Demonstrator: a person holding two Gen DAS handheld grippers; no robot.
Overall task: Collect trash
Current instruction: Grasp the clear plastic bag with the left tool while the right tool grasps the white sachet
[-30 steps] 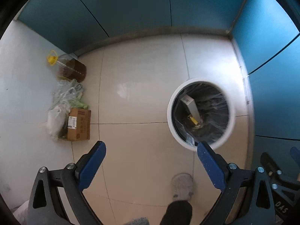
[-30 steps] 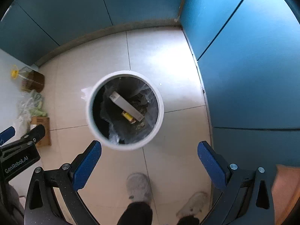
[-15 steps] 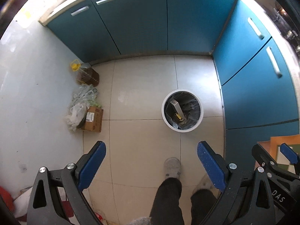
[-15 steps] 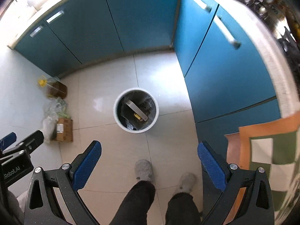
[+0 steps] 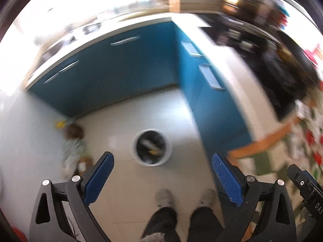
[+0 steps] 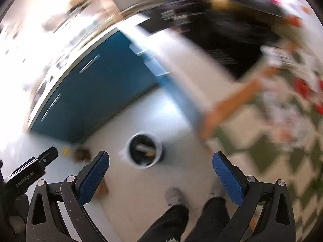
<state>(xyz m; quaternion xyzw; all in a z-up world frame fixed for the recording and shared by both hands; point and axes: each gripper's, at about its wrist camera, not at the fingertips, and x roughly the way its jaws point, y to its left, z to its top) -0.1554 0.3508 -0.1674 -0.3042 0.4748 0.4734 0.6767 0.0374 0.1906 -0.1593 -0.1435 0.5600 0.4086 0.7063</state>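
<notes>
A round white trash bin (image 5: 151, 146) with a dark liner stands on the tiled floor far below, with some trash inside; it also shows in the right wrist view (image 6: 143, 149). My left gripper (image 5: 162, 178) is open and empty, high above the floor. My right gripper (image 6: 160, 176) is open and empty too, at about the same height. Both views are blurred by motion. A checked cloth (image 6: 282, 125) with blurred red and white items on it lies on the counter at the right.
Blue cabinets (image 5: 121, 68) line the back and right under a pale countertop (image 5: 232, 60). An oil bottle (image 5: 72, 131), plastic bags and a cardboard box sit by the left wall. The person's legs and feet (image 5: 164, 197) are below.
Both grippers have risen far above the bin and tilted up and right. The countertop and checked cloth have come into view. The bin looks much smaller.
</notes>
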